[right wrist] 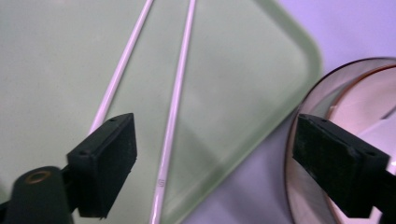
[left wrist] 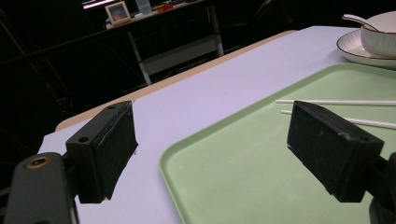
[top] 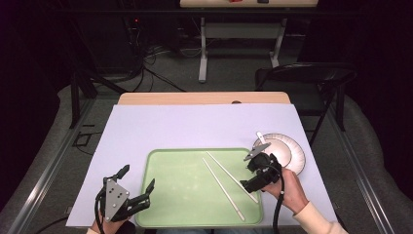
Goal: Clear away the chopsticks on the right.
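Left hand-held gripper [top: 139, 181] spread at tray [top: 170, 204] lower-left corner, right hand-held gripper [top: 253, 170] spread, empty, above chopsticks [top: 224, 187] right of centre, bowl on plate [top: 298, 158] at right.

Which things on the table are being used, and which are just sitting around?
In use:
- green tray
- two white chopsticks lying on the tray
- plate with the bowl and spoon
- left gripper and right gripper, both open

Just sitting around:
- folding chair behind the table
- far desk
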`<control>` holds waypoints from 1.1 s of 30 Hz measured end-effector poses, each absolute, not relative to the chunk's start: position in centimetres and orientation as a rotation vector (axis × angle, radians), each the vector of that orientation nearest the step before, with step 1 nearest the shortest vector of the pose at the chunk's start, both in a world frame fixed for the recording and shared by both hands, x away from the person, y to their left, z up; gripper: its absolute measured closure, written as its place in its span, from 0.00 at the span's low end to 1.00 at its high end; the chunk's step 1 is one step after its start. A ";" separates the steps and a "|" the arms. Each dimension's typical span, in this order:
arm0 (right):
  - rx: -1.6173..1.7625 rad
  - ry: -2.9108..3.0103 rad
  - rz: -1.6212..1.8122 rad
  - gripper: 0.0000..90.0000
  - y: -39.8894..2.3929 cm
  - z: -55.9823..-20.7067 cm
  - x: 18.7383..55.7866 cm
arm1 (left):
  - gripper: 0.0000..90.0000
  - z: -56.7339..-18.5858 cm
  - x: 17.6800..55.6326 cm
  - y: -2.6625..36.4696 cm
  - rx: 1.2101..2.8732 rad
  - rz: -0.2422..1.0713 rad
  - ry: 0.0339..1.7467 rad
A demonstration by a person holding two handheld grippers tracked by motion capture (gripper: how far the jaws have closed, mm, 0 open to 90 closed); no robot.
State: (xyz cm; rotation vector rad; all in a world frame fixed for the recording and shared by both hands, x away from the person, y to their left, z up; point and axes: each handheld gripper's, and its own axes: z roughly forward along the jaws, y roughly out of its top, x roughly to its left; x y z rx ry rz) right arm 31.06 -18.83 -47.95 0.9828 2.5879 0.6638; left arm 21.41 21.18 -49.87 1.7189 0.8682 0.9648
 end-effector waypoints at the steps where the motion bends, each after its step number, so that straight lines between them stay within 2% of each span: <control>1: 0.974 2.565 0.685 0.11 -19.1 -47.7 30.8 | 0.17 -49.9 21.4 21.2 1.719 0.964 0.868; 9: 0.906 2.425 0.854 0.00 -21.4 -46.4 29.1 | 0.17 -49.9 21.4 21.2 1.718 0.962 0.870; 18: 0.841 2.285 1.004 0.00 -24.8 -47.0 26.3 | 0.17 -49.9 21.4 21.2 1.717 0.962 0.871; 27: 0.885 2.224 1.014 0.00 -28.3 -49.2 22.9 | 0.17 -49.9 21.4 21.2 1.719 0.963 0.869; 33: 0.918 2.251 1.029 0.00 -29.0 -50.0 22.4 | 0.17 -49.9 21.5 21.1 1.722 0.962 0.868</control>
